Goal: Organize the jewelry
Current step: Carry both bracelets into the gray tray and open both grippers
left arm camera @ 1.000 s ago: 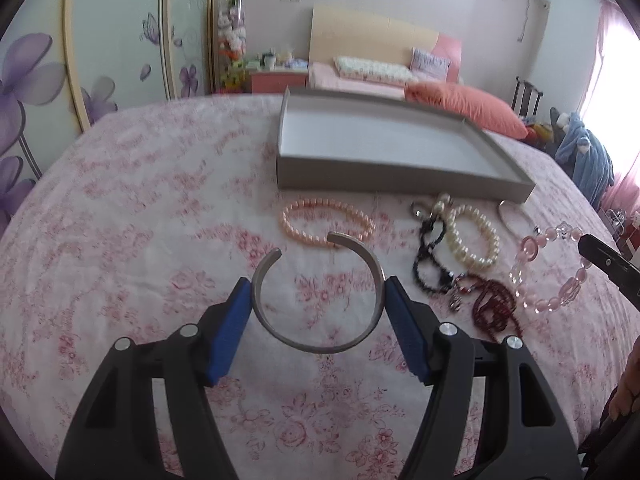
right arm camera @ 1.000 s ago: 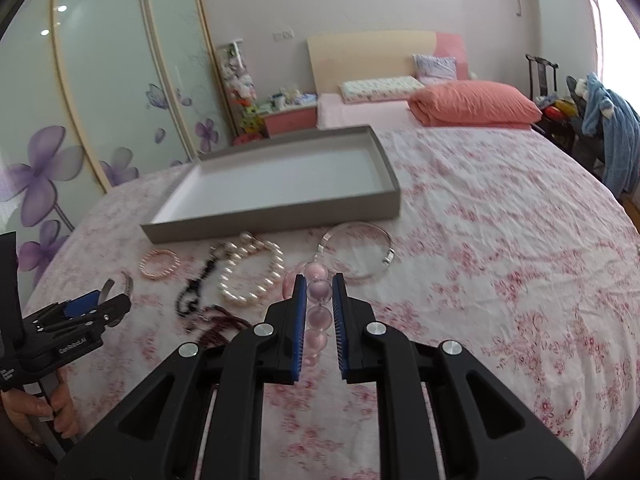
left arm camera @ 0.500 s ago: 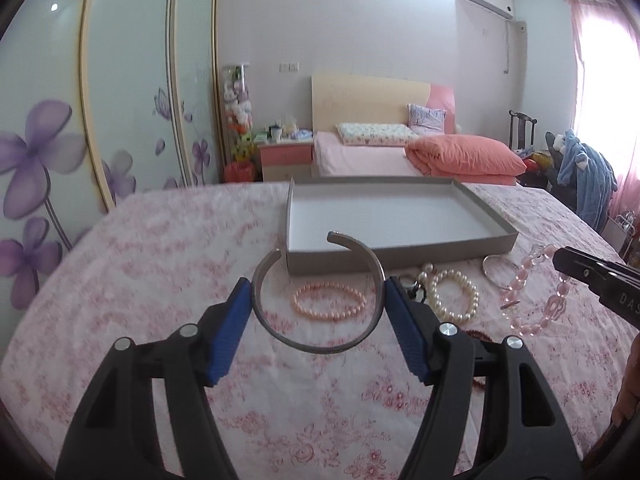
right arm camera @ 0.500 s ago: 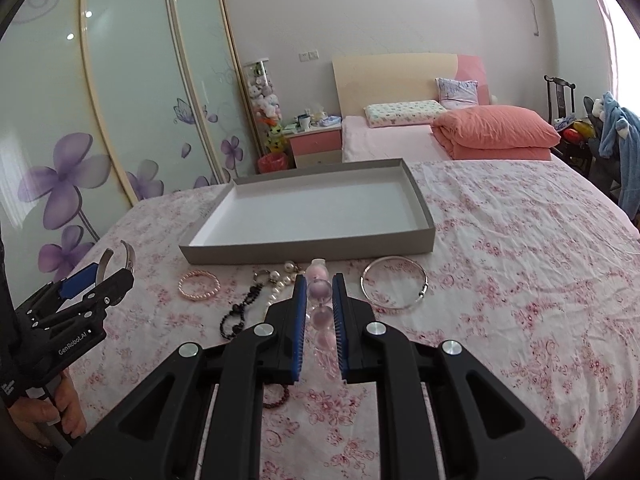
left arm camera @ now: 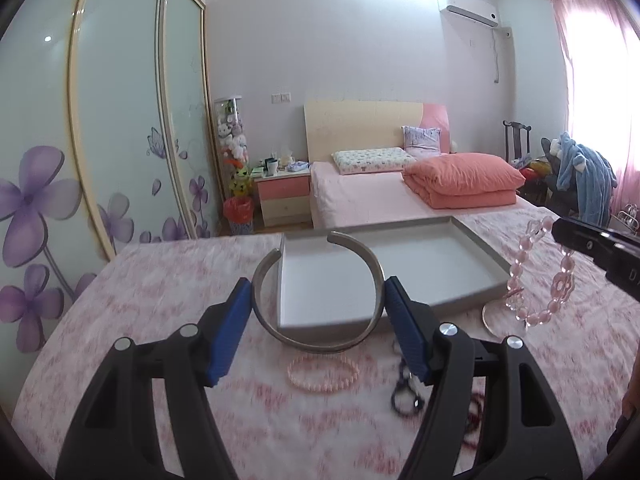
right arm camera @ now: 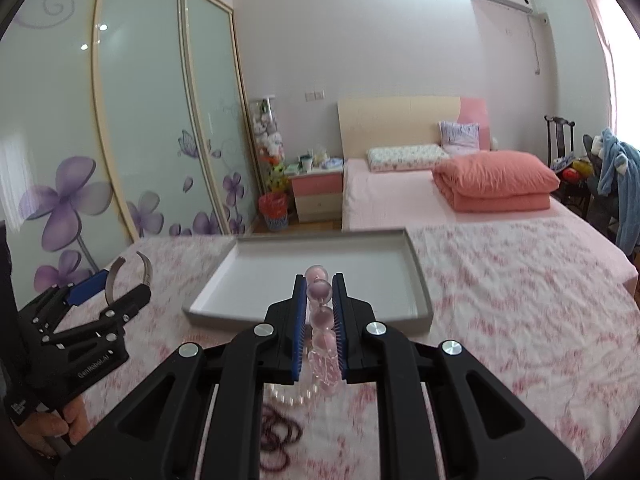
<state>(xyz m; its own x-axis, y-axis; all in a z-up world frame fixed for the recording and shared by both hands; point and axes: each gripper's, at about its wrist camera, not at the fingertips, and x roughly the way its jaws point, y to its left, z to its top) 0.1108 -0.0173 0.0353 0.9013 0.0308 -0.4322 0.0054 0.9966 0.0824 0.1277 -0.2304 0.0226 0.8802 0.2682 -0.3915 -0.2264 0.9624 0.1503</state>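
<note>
Holding a silver open cuff bangle point(left arm camera: 318, 336) by its two sides, the left gripper point(left arm camera: 318, 320) has its blue pads pressed against the metal, with the cuff's gap facing away toward the grey tray point(left arm camera: 486, 280). The bangle is raised above the pink floral bedspread point(left arm camera: 160, 280), in front of the tray's near left corner. The right gripper point(right arm camera: 320, 312) is clenched on a pink bead bracelet point(right arm camera: 320, 320); the beads line up between its narrow blue pads, and the rest of the loop hangs below, in front of the tray's near wall. In the left wrist view this bracelet point(left arm camera: 536, 276) dangles to the right of the tray. Still on the bedspread in front of the tray lie a small pink pearl bracelet point(left arm camera: 323, 369), a dark bead strand point(left arm camera: 404, 394), a white pearl bracelet point(right arm camera: 292, 396) and a dark red bead strand point(right arm camera: 280, 436). A thin silver ring bangle point(left arm camera: 490, 320) lies beside the tray's near right corner. The tray's white floor shows nothing in it.
</note>
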